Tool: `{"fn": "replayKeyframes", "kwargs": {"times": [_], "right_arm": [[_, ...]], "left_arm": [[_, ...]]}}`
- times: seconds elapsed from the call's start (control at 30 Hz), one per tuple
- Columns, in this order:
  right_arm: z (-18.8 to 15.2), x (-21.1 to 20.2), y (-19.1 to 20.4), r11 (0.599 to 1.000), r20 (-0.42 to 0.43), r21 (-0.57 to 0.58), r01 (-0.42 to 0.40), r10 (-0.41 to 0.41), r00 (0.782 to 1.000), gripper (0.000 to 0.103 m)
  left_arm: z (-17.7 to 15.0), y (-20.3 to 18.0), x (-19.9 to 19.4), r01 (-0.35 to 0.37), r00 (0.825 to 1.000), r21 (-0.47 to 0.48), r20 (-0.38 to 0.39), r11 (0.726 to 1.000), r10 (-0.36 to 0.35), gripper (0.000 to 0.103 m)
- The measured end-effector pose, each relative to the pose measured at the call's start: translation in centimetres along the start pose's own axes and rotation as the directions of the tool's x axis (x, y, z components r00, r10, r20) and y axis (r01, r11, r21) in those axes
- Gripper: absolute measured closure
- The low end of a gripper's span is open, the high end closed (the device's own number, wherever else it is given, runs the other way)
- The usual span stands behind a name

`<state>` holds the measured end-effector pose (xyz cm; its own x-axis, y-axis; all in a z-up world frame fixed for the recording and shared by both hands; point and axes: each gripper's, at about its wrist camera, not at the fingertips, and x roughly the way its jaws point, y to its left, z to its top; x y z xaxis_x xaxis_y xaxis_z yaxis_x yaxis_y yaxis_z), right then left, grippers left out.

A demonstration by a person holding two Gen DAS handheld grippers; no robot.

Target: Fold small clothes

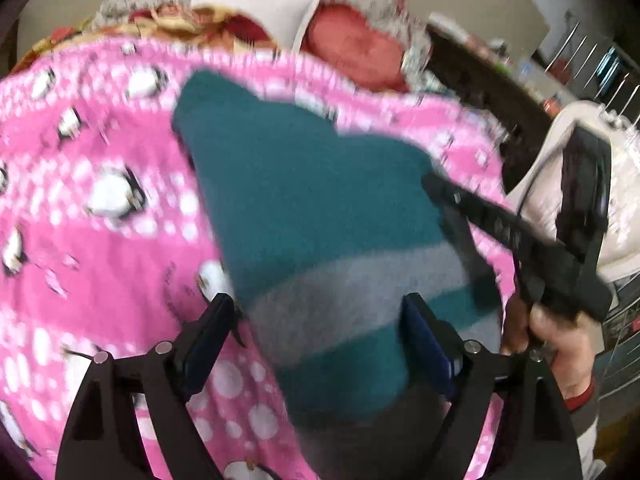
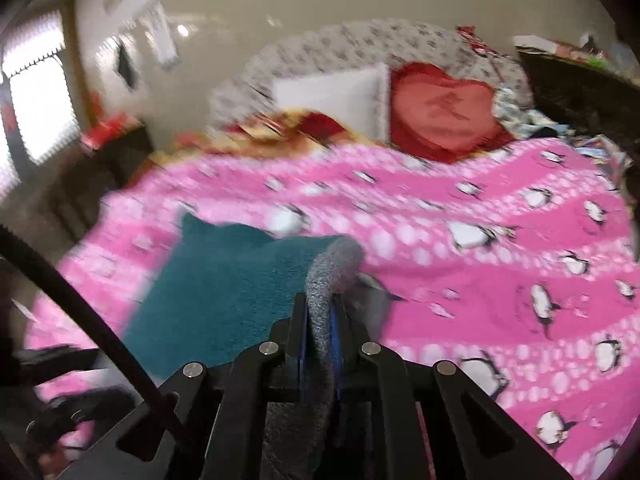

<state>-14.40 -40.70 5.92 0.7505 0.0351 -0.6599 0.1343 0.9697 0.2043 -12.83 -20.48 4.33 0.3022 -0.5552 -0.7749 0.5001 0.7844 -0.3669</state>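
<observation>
A small fuzzy garment, teal with grey stripes (image 1: 304,216), lies on a pink penguin blanket (image 1: 100,240) on a bed. My left gripper (image 1: 320,316) is open, its jaws wide apart on either side of the garment's near striped end. The right gripper shows in the left wrist view (image 1: 520,232) at the garment's right edge, held by a hand. In the right wrist view my right gripper (image 2: 319,312) is shut on the garment's grey edge (image 2: 328,268), with the teal part (image 2: 224,280) spread out to the left on the blanket (image 2: 480,264).
A white pillow (image 2: 332,96) and a red heart cushion (image 2: 444,112) lie at the head of the bed. A dark cluttered shelf (image 2: 580,88) stands at the right. A white plastic object (image 1: 576,200) sits beside the bed. A window (image 2: 36,112) is at the left.
</observation>
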Motion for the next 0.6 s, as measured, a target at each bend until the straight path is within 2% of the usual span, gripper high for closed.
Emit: {"fn": "replayKeyframes", "kwargs": {"times": [0.07, 0.13, 0.2, 0.3, 0.4, 0.5, 0.53, 0.6], "right_arm": [[-0.3, 1.2, -0.9, 0.998, -0.026, 0.044, -0.055, 0.056, 0.998, 0.093], [-0.2, 0.4, -1.4, 0.996, -0.022, 0.054, -0.072, 0.074, 0.997, 0.091], [0.0, -1.3, -1.7, 0.994, -0.005, 0.067, -0.088, 0.088, 0.996, 0.082], [-0.7, -5.4, -0.8, 0.99, 0.02, 0.036, -0.14, 0.139, 0.99, 0.079], [-2.8, -8.7, 1.3, 0.989, -0.01, -0.048, -0.142, 0.142, 0.99, 0.077], [-5.1, -9.2, 2.6, 0.985, -0.061, -0.094, -0.145, 0.14, 0.988, 0.077], [-5.8, -8.7, 2.8, 0.986, -0.093, -0.104, -0.133, 0.124, 0.988, 0.077], [-6.9, -7.6, 2.7, 0.99, -0.138, -0.128, -0.057, 0.039, 0.99, 0.077]], "left_arm": [[-0.3, 0.1, 0.7, 0.004, 1.0, -0.014, -0.009, 1.0, -0.005, 0.013], [-0.5, 0.3, 0.8, 0.001, 1.0, -0.016, -0.003, 1.0, -0.001, 0.01], [-0.8, 0.4, 1.0, 0.002, 1.0, -0.016, -0.009, 1.0, -0.002, 0.01], [-1.0, 0.2, 1.0, -0.003, 1.0, -0.01, -0.009, 1.0, 0.003, 0.01], [-1.2, -0.1, 0.7, -0.015, 1.0, 0.003, 0.001, 1.0, 0.015, 0.01], [-1.3, 0.2, 0.6, -0.012, 1.0, -0.006, -0.002, 1.0, 0.012, 0.01], [-1.3, 0.3, 0.7, -0.01, 1.0, -0.011, -0.003, 1.0, 0.01, 0.01], [-1.4, 0.6, 0.5, -0.002, 1.0, -0.024, -0.012, 1.0, 0.002, 0.01]]}}
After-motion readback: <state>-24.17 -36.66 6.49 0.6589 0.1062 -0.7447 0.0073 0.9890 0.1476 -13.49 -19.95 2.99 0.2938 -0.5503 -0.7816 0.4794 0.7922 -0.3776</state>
